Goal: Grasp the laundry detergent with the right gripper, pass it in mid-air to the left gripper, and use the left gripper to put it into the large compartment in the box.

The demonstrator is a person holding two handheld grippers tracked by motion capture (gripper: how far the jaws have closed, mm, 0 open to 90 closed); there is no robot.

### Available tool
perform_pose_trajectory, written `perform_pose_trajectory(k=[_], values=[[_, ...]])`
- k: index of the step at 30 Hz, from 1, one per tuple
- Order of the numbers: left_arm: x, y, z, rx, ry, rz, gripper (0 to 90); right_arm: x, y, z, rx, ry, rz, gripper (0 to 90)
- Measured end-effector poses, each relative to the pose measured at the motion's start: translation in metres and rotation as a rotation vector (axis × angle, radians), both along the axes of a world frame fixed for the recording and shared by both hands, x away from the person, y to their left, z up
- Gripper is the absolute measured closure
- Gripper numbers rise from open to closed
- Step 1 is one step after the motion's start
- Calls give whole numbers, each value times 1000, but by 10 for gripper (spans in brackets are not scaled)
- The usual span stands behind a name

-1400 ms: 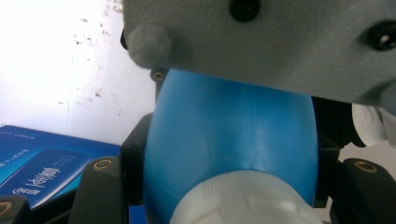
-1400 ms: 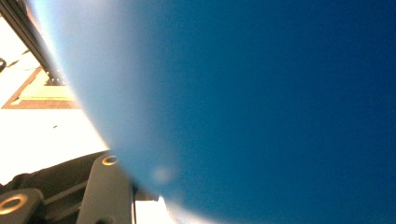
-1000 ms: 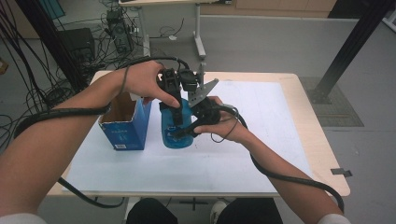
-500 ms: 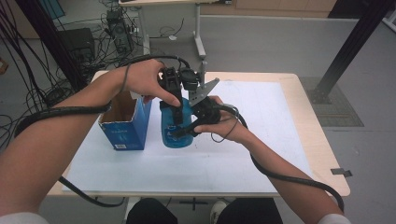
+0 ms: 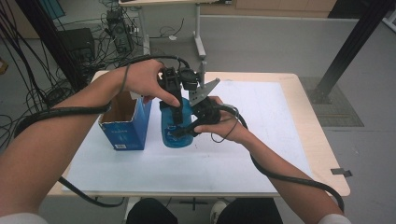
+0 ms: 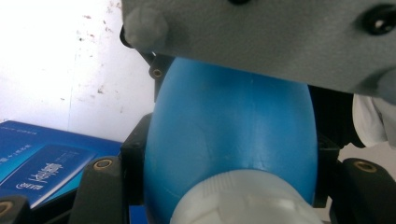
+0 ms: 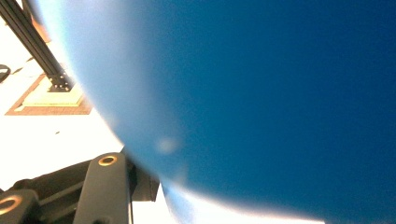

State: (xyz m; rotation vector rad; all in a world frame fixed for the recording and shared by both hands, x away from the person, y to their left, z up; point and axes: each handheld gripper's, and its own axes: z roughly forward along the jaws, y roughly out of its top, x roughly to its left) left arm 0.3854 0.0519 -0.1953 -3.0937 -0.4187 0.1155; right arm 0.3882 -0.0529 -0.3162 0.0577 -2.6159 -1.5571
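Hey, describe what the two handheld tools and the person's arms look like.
Both tools are black: the left tool and the right tool, which carries a grey three-cornered plate. A thick black cable trails from each. Brass-coloured screws dot the jaws. White sleeve edges show; forearms bare.

Blue plastic bottle (image 5: 176, 126) with a white cap, upright on the white-covered desk (image 5: 261, 140), near its middle. Rounded, smooth body, cap end toward the camera in the left gripper view. Just beside it, an open-topped blue carton (image 5: 123, 126), standing upright at its left.
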Motion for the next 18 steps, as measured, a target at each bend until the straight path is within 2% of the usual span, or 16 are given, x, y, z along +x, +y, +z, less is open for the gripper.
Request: perform_pose_trajectory(k=[3,7,8,15,18], values=[[0,0,1,0,-2,-3,378,-1,0,1,-1,10,1,406],[0,1,1,0,-4,-1,378,0,0,1,0,-5,-2,405],[0,1,1,-1,-3,0,378,0,0,2,3,12,2,405],[1,1,0,-6,-7,1,378,0,0,2,19,12,-2,391],[1,0,0,-7,-4,1,379,1,0,2,17,-2,-4,383]])
